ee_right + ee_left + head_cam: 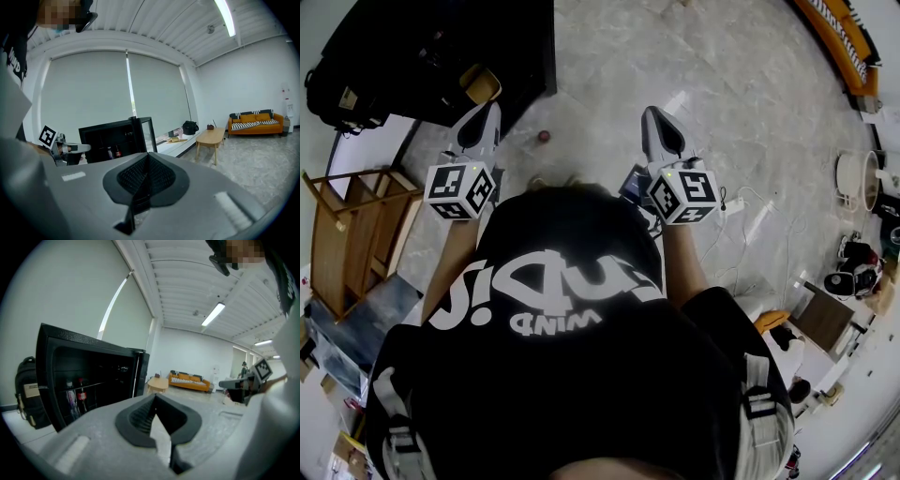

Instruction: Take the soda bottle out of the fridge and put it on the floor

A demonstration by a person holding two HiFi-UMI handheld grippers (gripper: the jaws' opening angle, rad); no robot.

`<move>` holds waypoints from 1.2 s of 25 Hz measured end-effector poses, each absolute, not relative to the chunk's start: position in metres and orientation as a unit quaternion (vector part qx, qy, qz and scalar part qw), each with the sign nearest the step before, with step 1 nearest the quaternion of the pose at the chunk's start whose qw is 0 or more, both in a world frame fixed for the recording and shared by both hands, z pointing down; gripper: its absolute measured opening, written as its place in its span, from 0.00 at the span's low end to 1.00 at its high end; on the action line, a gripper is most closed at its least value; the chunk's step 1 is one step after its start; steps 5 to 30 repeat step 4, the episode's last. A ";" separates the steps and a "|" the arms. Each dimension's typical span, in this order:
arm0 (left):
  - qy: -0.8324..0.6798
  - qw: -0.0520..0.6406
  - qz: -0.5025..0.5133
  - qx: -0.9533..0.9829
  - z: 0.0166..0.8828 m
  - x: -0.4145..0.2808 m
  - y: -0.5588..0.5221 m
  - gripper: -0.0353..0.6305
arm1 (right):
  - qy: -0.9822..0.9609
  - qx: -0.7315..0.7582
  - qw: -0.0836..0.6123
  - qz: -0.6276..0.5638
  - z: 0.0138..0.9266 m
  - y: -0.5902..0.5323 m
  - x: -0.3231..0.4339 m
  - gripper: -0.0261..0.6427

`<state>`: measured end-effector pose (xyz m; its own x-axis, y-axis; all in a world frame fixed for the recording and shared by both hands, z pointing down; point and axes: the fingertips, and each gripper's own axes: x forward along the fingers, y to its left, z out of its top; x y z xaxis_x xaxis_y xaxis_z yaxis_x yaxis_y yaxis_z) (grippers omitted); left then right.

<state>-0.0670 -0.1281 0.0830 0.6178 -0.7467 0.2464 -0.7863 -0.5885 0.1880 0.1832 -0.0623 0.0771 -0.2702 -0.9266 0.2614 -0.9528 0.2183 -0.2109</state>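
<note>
The black fridge (89, 376) stands ahead on the left, and its door (139, 373) seems swung open at the right. On its shelf stands the red-labelled soda bottle (82, 394) beside another bottle; it is also small in the right gripper view (117, 151). My left gripper (154, 398) is shut and empty, well short of the fridge. My right gripper (149, 155) is shut and empty too. In the head view the left gripper (492, 109) and right gripper (652, 112) are held out side by side above the floor, with the fridge (441, 56) at the upper left.
A black backpack (28, 390) leans left of the fridge. A low wooden table (211, 137) and an orange sofa (255, 123) stand farther off. A wooden rack (347, 234) is at my left, cables and a power strip (736, 202) at my right. A small red object (544, 136) lies on the floor.
</note>
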 end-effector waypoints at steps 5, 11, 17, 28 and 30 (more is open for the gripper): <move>-0.432 0.141 0.072 0.888 0.085 -0.072 -0.128 0.06 | -0.779 0.604 0.038 0.166 0.078 -0.064 0.179 0.04; -0.432 0.141 0.072 0.888 0.085 -0.072 -0.128 0.06 | -0.779 0.604 0.038 0.166 0.078 -0.064 0.179 0.04; -0.432 0.141 0.072 0.888 0.085 -0.072 -0.128 0.06 | -0.779 0.604 0.038 0.166 0.078 -0.064 0.179 0.04; -0.432 0.141 0.072 0.888 0.085 -0.072 -0.128 0.06 | -0.779 0.604 0.038 0.166 0.078 -0.064 0.179 0.04; -0.432 0.141 0.072 0.888 0.085 -0.072 -0.128 0.06 | -0.779 0.604 0.038 0.166 0.078 -0.064 0.179 0.04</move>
